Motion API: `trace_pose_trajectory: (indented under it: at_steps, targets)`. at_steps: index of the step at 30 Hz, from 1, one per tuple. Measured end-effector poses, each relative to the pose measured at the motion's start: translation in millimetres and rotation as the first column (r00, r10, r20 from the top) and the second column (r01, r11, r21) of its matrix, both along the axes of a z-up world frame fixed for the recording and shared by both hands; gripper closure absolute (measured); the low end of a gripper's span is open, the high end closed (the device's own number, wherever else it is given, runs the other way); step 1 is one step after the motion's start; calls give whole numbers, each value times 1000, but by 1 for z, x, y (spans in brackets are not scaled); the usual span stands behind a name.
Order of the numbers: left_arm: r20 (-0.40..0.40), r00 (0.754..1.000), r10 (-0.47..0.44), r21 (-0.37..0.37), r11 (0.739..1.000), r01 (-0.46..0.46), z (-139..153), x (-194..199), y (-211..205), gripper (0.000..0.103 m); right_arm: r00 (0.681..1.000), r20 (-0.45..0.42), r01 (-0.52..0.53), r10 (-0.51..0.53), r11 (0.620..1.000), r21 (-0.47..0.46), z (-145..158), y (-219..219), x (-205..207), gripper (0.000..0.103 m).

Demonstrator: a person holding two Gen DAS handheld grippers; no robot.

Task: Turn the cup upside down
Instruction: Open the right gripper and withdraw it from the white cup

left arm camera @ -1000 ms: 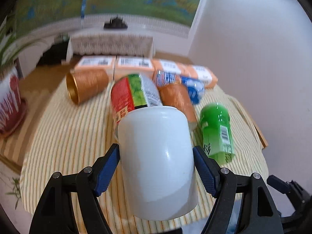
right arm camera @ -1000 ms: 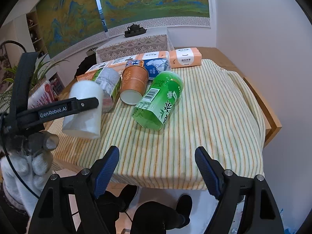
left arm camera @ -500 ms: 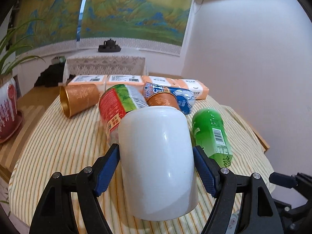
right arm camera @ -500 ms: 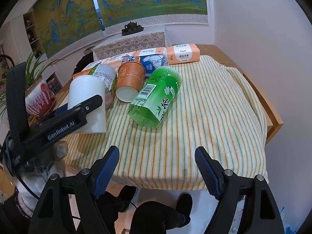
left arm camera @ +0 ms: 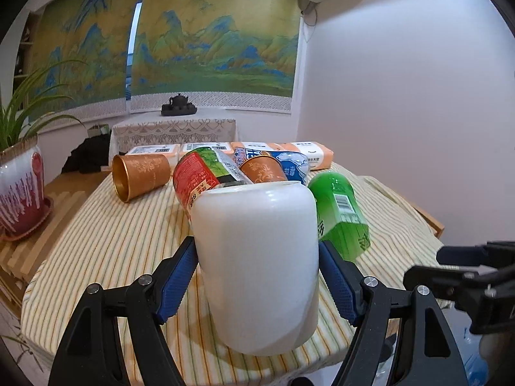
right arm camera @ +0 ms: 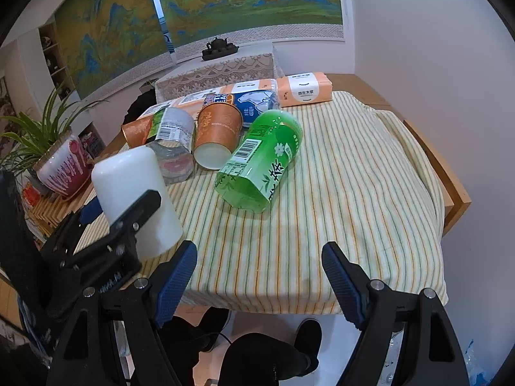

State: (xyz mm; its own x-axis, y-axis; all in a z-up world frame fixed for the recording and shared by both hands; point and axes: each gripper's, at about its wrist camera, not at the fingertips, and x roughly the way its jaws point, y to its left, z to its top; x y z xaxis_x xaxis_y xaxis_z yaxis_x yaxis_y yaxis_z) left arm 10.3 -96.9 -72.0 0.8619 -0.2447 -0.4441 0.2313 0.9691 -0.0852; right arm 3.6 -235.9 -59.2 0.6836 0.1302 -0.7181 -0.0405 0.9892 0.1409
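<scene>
My left gripper (left arm camera: 257, 280) is shut on a plain white cup (left arm camera: 257, 263), its blue pads pressed to both sides. The cup stands base up, mouth down, at the near left edge of the striped tablecloth (left arm camera: 106, 244); I cannot tell whether its rim touches the cloth. In the right wrist view the cup (right arm camera: 135, 189) and the left gripper (right arm camera: 106, 231) show at the left. My right gripper (right arm camera: 259, 276) is open and empty, beyond the table's near edge.
A green bottle (right arm camera: 260, 160), a copper paper cup (right arm camera: 215, 132), a red-green labelled bottle (left arm camera: 199, 173) and a second copper cup (left arm camera: 138, 173) lie on their sides behind the white cup. Tissue packs (right arm camera: 304, 90) line the back. A potted plant (left arm camera: 19, 186) stands at left.
The left gripper has tilted up and lowered the white cup toward the cloth; the cup now stands more upright, base up. The right gripper has barely moved.
</scene>
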Motion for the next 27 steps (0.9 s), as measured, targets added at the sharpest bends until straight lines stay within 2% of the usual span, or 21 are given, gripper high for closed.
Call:
trace_pose_trajectory:
  at_steps: [6, 11, 17, 20, 21, 25, 27]
  targets:
    - [21, 1000, -9, 22, 1000, 9, -5, -11, -1, 25, 1000, 7, -7, 7, 1000, 6, 2, 2, -3, 26]
    - [25, 999, -32, 74, 997, 30, -18, -19, -11, 26, 1000, 15, -8, 7, 1000, 7, 5, 1, -9, 26]
    - [19, 999, -30, 49, 998, 29, -17, -17, -8, 26, 1000, 22, -2, 2, 1000, 8, 6, -1, -15, 26]
    - [3, 999, -52, 62, 997, 51, -17, -17, -9, 26, 1000, 24, 2, -2, 1000, 8, 6, -1, -19, 26]
    - [0, 999, -54, 62, 997, 54, -17, -18, -8, 25, 1000, 27, 4, -4, 1000, 8, 6, -1, -20, 26]
    - [3, 998, -66, 63, 996, 65, -11, -25, -10, 5, 1000, 30, 0, -1, 1000, 8, 5, 0, -24, 26]
    - [7, 997, -72, 63, 995, 71, -8, -28, -10, 1, 999, 37, -1, 1, 1000, 2, 5, 2, -28, 26]
